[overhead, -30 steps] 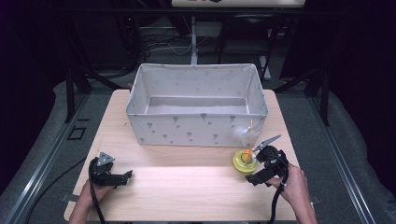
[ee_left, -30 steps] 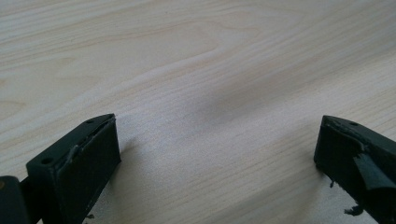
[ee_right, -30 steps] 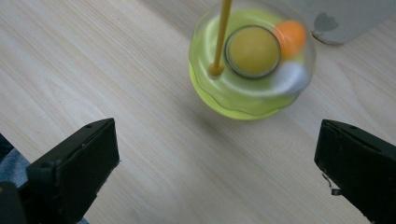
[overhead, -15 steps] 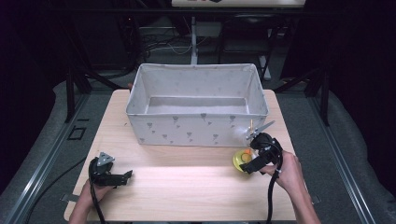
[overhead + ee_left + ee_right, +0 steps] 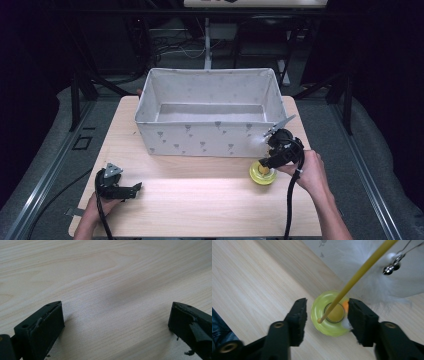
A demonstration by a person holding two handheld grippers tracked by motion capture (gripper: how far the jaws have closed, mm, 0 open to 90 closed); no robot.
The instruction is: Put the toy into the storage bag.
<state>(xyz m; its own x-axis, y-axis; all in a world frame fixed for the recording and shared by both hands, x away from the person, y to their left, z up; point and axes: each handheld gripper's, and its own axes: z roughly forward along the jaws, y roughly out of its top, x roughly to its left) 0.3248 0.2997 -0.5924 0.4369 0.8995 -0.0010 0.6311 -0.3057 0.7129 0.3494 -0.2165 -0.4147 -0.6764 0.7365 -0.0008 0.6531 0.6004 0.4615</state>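
Fabric bin (image 5: 210, 140) is seen at the table's (image 5: 200, 200) far side, nothing visible inside. A yellow-green base (image 5: 329, 315) with a yellow stick (image 5: 359, 275) is straddled, ungripped, by the right gripper (image 5: 327, 315). The left gripper (image 5: 116, 320) is held wide apart over bare wood.

yellow stick (image 5: 362, 272) cut off (top edge)

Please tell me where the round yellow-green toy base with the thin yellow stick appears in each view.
High view: round yellow-green toy base on table, lower right, under right gripper.
Left gripper view: bare wooden table.
Right gripper view: centre, between open jaws.
Shared landmark: grey fabric box.
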